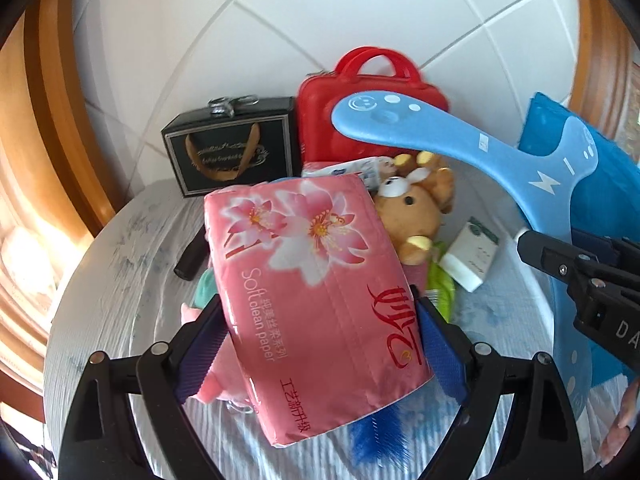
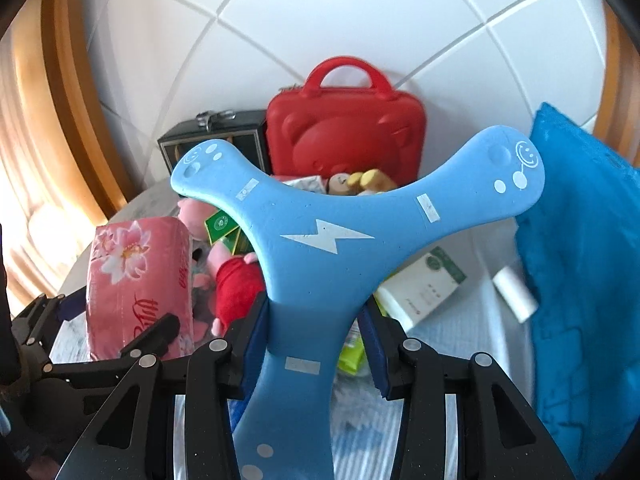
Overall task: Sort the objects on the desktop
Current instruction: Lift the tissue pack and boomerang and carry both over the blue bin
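My left gripper point(image 1: 316, 320) is shut on a pink soft-paper tissue pack point(image 1: 312, 280), its blue pads pressing both long sides, and holds it tilted above the pile. In the right wrist view the same pack point(image 2: 136, 272) sits at lower left between the left gripper's point(image 2: 116, 316) black fingers. My right gripper point(image 2: 314, 312) is shut on the stem of a blue three-armed foam boomerang point(image 2: 320, 240) with a white lightning mark. That boomerang point(image 1: 440, 132) reaches across the upper right of the left wrist view, with the right gripper point(image 1: 560, 248) at the right edge.
On the round cloth-covered table point(image 1: 112, 280) lie a brown teddy point(image 1: 412, 216), a pink pig plush point(image 2: 236, 276), a white-and-green box point(image 1: 474, 256), a green packet point(image 1: 442, 292) and a black tube point(image 1: 192, 256). A red case point(image 2: 344, 132) and black gift box point(image 1: 232, 148) stand against the tiled wall. Blue cloth point(image 2: 580, 260) hangs at right.
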A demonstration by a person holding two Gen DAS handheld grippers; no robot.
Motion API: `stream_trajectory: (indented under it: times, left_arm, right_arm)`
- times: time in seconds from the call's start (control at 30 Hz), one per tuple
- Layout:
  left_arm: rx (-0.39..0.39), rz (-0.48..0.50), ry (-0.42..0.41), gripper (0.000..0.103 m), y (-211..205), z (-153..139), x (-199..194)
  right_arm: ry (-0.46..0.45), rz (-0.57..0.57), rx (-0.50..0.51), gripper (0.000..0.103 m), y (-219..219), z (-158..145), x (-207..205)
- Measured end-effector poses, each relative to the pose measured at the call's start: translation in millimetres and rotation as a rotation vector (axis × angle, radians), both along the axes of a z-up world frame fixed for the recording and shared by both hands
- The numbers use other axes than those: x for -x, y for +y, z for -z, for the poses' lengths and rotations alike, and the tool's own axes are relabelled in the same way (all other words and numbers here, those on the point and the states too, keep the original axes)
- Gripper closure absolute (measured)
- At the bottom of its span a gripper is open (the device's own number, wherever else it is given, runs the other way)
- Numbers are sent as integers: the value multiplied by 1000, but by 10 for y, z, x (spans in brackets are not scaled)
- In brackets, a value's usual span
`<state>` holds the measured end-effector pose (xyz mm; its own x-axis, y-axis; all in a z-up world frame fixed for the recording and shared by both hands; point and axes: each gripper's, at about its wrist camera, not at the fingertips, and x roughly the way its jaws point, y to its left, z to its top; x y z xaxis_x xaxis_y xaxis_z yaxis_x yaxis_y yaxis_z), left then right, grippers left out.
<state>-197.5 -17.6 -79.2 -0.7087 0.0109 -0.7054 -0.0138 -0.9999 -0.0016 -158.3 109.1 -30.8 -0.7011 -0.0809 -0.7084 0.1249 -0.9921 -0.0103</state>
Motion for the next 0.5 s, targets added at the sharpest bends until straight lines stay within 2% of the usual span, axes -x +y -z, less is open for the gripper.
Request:
stream_trajectory:
  times: [0.3, 0.5]
  left_arm:
    - [6, 88, 86, 12, 584, -381, -332]
    - [-5, 166, 169, 12, 1201, -707, -469]
  right_arm:
    - [118, 77, -6, 60, 493, -504, -547]
    - [236, 181, -12, 60, 1185, -984, -953]
